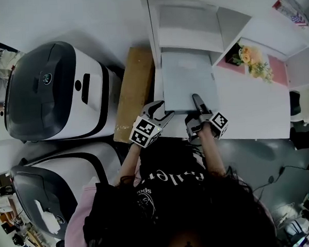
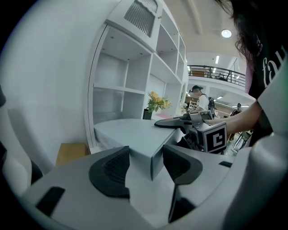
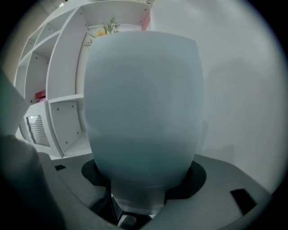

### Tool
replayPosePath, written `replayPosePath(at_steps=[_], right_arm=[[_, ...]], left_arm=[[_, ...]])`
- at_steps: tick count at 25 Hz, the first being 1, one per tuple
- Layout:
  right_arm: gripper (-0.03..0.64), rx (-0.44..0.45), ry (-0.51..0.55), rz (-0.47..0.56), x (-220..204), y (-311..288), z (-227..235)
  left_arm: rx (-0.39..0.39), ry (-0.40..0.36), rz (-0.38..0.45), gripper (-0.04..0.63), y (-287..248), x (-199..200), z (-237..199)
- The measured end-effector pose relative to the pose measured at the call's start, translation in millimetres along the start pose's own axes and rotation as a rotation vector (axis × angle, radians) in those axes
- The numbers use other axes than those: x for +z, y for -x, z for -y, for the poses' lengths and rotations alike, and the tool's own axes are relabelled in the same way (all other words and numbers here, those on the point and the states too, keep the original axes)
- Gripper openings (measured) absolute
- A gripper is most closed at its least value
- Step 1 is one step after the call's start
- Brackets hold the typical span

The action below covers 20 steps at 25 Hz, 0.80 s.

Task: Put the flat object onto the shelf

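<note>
Showing a flat grey box (image 1: 187, 80) lying level, its near edge at the front rim of the white desk (image 1: 252, 110) and its far edge pointing into the white shelf unit (image 1: 183, 26). Whether the far edge rests on a shelf board cannot be told.

The right gripper (image 1: 199, 105) is clamped on the near edge, one finger above the lid and one below; in the right gripper view the box face fills the frame. The left gripper (image 1: 161, 110) stands at the near left corner with its fingers (image 2: 110, 173) apart. The corner sits between them, and contact is not clear.

**Handling (judged).** The box keeps straight edges and a flat top, so it is probably stiff and fairly light. Its faces look smooth and may slip under a narrow pinch. Held at one edge only, so wide a panel would lever downward. A second hold on the near edge, well apart from the first, should steady it.

**Surroundings.** The desk top is plain, white and bare near the box. A bunch of artificial flowers (image 1: 254, 58) stands to the right, well apart, against a pink panel (image 1: 278, 70). A brown carton (image 1: 135, 93) lies left of the shelf unit. Two large white-and-black machines (image 1: 54, 92) are beside it. The open compartments ahead look wide enough for the box.
</note>
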State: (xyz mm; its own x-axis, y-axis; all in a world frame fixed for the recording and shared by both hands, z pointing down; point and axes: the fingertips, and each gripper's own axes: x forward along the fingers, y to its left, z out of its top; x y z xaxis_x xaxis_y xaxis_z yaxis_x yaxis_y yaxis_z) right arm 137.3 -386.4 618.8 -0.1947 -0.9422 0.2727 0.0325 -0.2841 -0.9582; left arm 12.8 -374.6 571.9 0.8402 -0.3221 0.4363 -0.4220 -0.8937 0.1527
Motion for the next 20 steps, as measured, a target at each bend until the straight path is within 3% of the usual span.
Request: replayPosePath(at_steps=[7, 15, 20], right_arm=[[0.308, -0.032, 0.009, -0.004, 4.2, -21.0, 9.3], [0.311, -0.027, 0.005, -0.004, 19.2, -61.6, 16.3], [0.311, -0.035, 0.015, 0.000, 33.1, -85.9, 9.9]], left_arm=[[-0.030, -0.008, -0.019, 0.249, -16.2, -9.7, -20.2], [0.049, 0.159, 0.035, 0.249, -38.2, -15.7, -59.7], [0.090, 0.160, 0.046, 0.249, -56.6, -7.3, -82.5]])
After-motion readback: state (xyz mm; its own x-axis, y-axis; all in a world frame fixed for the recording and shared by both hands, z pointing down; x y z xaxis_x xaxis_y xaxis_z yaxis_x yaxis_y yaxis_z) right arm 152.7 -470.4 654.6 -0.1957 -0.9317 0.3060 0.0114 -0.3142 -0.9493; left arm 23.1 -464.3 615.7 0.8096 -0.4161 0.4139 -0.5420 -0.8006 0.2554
